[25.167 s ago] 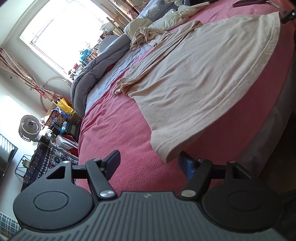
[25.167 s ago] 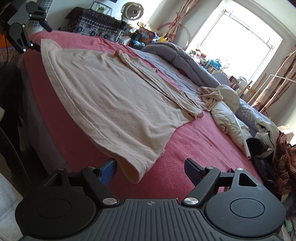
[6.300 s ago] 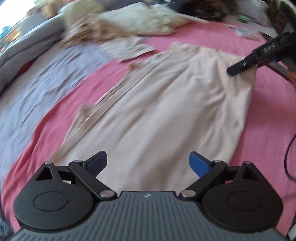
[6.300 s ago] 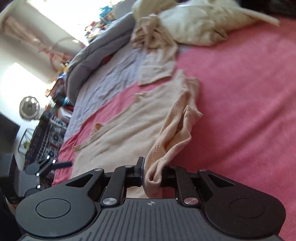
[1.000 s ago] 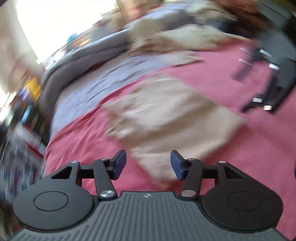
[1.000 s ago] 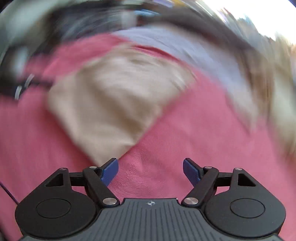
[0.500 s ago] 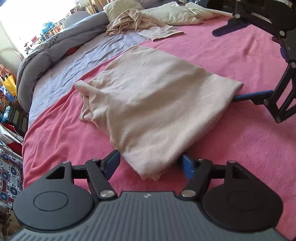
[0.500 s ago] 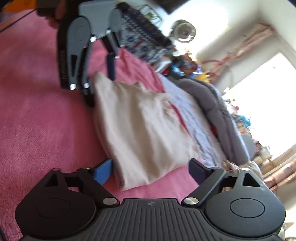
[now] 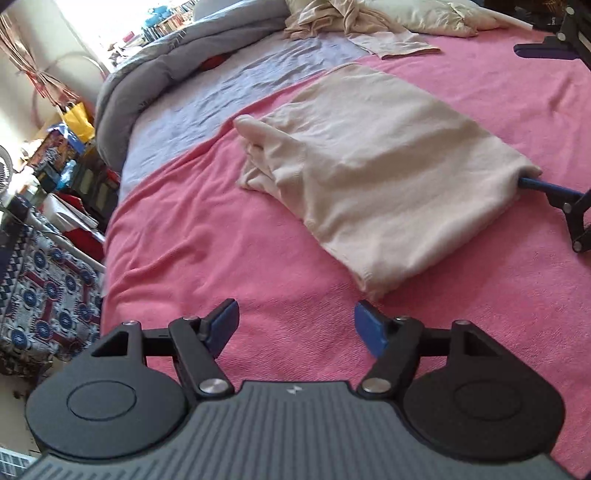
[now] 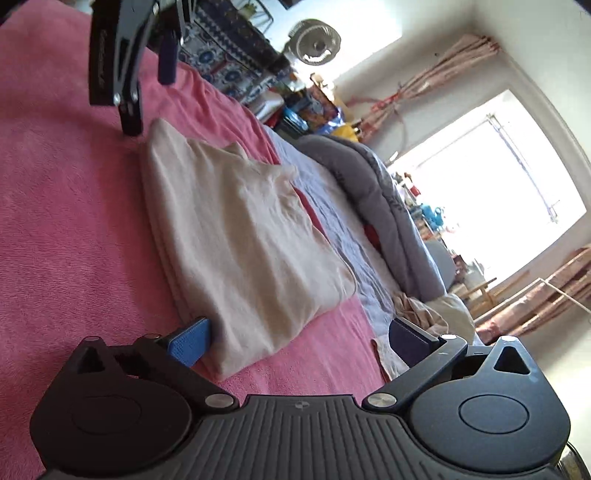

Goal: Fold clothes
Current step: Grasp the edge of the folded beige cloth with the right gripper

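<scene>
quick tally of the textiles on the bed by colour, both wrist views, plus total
Beige folded garment: 1
Beige crumpled clothes by the pillow: 1 heap, pieces inside cannot be counted
Pink blanket: 1
Lavender sheet: 1
Grey duvet: 1
Cream pillow: 1
Total: 6

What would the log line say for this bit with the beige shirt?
stage: fold laid down | beige shirt: folded, flat on pink blanket | left gripper: open, empty | right gripper: opening, shirt corner between its jaws
</scene>
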